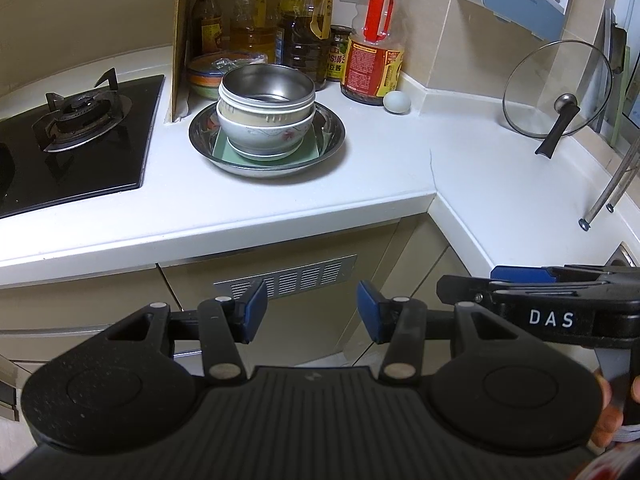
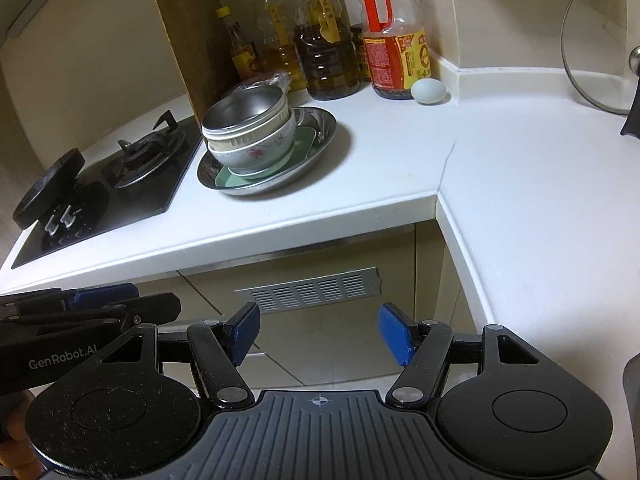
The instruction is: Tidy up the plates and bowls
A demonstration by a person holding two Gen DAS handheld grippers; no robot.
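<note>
Home kitchen, gas hob (image 1: 76, 114), oil bottles (image 1: 306, 20), worktop (image 1: 460, 160)

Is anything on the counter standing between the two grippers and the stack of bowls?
Nothing visible does. The left gripper and right gripper are open and empty, out in front of the counter edge. The counter between that edge and the stack of bowls is bare. The stove, bottles and egg sit off to the sides or behind.
</note>
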